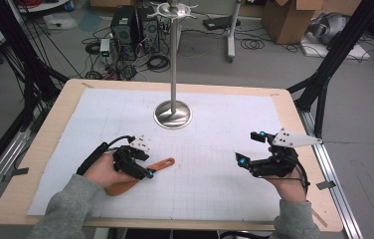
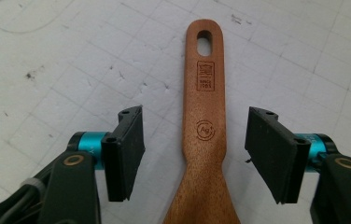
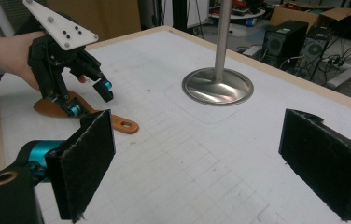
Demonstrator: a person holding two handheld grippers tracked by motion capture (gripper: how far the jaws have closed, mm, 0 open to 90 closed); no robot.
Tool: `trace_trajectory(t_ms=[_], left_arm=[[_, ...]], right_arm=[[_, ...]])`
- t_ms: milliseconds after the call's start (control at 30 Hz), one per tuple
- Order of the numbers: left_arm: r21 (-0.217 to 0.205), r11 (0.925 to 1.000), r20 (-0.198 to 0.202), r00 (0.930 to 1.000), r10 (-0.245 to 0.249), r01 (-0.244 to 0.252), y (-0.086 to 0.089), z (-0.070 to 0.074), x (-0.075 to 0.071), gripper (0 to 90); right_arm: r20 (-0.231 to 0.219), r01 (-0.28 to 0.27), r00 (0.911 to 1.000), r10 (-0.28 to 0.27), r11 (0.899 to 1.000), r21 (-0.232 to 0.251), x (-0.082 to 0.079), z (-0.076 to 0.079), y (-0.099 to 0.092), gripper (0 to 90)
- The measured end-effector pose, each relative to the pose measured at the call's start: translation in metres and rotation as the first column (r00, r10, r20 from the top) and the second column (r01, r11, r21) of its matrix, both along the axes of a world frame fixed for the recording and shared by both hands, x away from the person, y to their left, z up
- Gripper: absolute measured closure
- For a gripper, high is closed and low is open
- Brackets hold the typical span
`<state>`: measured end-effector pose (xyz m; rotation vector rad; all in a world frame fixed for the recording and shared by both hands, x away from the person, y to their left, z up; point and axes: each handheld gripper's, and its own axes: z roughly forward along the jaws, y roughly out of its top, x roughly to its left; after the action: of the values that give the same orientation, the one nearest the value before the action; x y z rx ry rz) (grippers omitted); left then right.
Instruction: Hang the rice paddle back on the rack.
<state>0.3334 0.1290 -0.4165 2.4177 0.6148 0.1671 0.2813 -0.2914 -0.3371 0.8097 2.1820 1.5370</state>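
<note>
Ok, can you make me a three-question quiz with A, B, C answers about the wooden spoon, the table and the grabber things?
1. Where is the wooden spatula?
A. Hanging on the metal stand
B. Lying flat on the white gridded mat
C. On the floor

2. How many holes are in the spatula's handle end?
A. None
B. One
C. Three

3. How do the left gripper jaws stand?
A. Either side of the handle, not touching
C. Pressed tight on the handle
B. Away from the spatula

Answers:
1 B, it rests on the grid.
2 B, one oval hole shows near the tip.
3 A, gaps show on both sides of the wood.
</note>
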Motion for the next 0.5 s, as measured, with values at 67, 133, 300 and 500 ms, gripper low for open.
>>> trace_trajectory(t_ms=[67, 133, 300, 500], left_arm=[[0.000, 1.0000, 0.004, 1.0000, 0.001, -0.001, -0.0002, 0.0001, 0.0007, 39.1], [-0.001, 1.0000, -0.003, 1.0000, 0.006, -0.006, -0.0002, -0.0002, 0.0011, 39.9], [0.014, 0.9999, -0.003, 1.0000, -0.005, 0.005, -0.0020, -0.0023, 0.0013, 43.1], [0.028, 0.9995, -0.009, 0.9999, -0.012, 0.013, -0.0041, -0.0044, 0.0010, 44.9]], right_arm=[[0.000, 0.000, 1.0000, 0.000, 1.000, 0.000, 0.0002, -0.0002, 0.0000, 9.3], [0.001, 0.001, 1.0000, -0.001, 1.000, 0.000, 0.0002, -0.0003, 0.0004, 9.3], [0.002, -0.001, 1.0000, 0.001, 1.000, -0.001, 0.0004, -0.0003, 0.0007, 9.3], [0.002, -0.003, 1.0000, 0.003, 1.000, -0.003, 0.0005, -0.0004, 0.0005, 9.3]])
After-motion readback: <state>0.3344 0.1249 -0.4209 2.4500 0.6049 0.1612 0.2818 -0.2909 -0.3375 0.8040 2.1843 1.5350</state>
